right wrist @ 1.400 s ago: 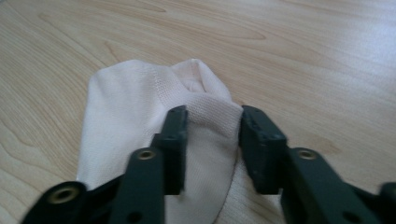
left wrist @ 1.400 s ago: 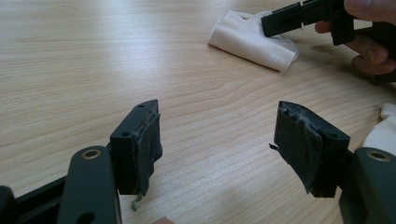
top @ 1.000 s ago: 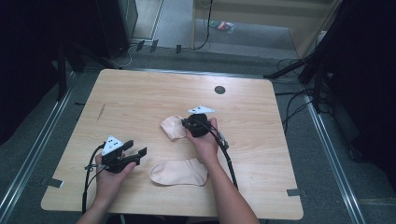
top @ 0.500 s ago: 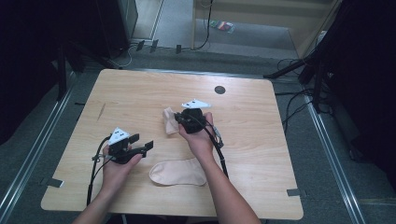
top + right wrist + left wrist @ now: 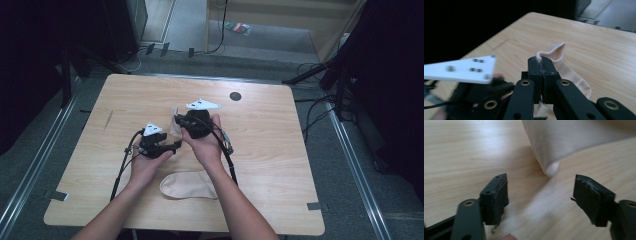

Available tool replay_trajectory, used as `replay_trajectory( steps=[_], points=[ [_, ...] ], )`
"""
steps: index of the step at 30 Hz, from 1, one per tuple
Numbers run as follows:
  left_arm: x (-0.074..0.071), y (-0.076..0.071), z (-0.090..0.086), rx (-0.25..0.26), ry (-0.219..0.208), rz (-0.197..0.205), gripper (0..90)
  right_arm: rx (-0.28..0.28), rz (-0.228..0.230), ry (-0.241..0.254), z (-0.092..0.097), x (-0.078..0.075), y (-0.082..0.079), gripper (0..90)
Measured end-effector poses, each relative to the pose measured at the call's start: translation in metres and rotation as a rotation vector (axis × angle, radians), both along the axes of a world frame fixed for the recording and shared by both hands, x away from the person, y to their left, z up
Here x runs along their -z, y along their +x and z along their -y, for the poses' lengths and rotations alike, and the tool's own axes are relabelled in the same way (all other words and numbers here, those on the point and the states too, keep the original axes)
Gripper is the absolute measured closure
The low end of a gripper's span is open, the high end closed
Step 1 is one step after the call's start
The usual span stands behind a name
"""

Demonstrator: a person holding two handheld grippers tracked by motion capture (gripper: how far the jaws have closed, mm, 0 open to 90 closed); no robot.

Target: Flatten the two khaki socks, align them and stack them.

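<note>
A lab or recording studio, not a home; a bare wooden tabletop [image 5: 280, 135] stands on grey carpet between metal floor rails [image 5: 35, 165]; black cables [image 5: 320, 107] trail across the floor beside dark equipment stands [image 5: 345, 75]

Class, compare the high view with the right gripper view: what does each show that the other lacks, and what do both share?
High view alone: a second sock lying flat near the table's front edge, plus both forearms. Right gripper view alone: the right gripper shut on the lifted sock's cuff, seen close. Both: the wooden table, the lifted sock and the left gripper's white plate.
</note>
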State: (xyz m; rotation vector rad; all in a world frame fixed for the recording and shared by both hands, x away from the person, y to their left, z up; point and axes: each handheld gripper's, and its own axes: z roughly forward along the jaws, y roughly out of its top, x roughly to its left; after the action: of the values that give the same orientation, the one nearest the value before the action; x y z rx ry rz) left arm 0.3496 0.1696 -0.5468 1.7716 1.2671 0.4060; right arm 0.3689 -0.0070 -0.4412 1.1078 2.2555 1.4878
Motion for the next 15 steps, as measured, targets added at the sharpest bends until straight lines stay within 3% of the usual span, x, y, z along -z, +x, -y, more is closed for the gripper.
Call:
replay_trajectory(
  steps=[2, 3, 4, 5, 6, 8, 11, 14, 15],
  points=[
    [-0.001, 0.001, -0.002, -0.009, 0.002, 0.010, 34.8, -0.015, 0.003, 0.019, 0.000, -0.004, -0.001, 88.9],
    [-0.003, 0.000, -0.005, -0.027, 0.009, 0.018, 57.0, -0.036, 0.006, 0.058, 0.002, -0.011, -0.004, 89.0],
    [-0.005, -0.003, -0.008, -0.039, 0.023, 0.043, 57.0, -0.036, 0.006, 0.058, 0.002, -0.011, -0.004, 89.0],
    [-0.009, -0.008, -0.013, -0.064, 0.077, 0.087, 68.3, -0.041, 0.006, 0.073, 0.004, -0.015, -0.005, 88.9],
    [-0.014, -0.016, -0.021, -0.092, 0.112, 0.147, 89.2, -0.035, 0.021, 0.072, 0.011, -0.019, -0.005, 89.2],
    [-0.019, -0.022, -0.028, -0.114, 0.193, 0.190, 89.7, 0.013, 0.021, 0.048, 0.023, -0.017, -0.004, 89.7],
    [-0.023, -0.027, -0.029, -0.123, 0.298, 0.237, 89.9, 0.086, -0.038, 0.043, 0.043, -0.003, 0.004, 90.0],
    [-0.017, -0.028, -0.018, -0.044, 0.361, 0.192, 89.8, 0.125, -0.095, 0.011, 0.057, 0.024, 0.008, 90.0],
    [-0.017, -0.028, -0.018, -0.044, 0.361, 0.192, 89.7, 0.137, -0.110, -0.008, 0.061, 0.033, 0.009, 90.0]
  ],
)
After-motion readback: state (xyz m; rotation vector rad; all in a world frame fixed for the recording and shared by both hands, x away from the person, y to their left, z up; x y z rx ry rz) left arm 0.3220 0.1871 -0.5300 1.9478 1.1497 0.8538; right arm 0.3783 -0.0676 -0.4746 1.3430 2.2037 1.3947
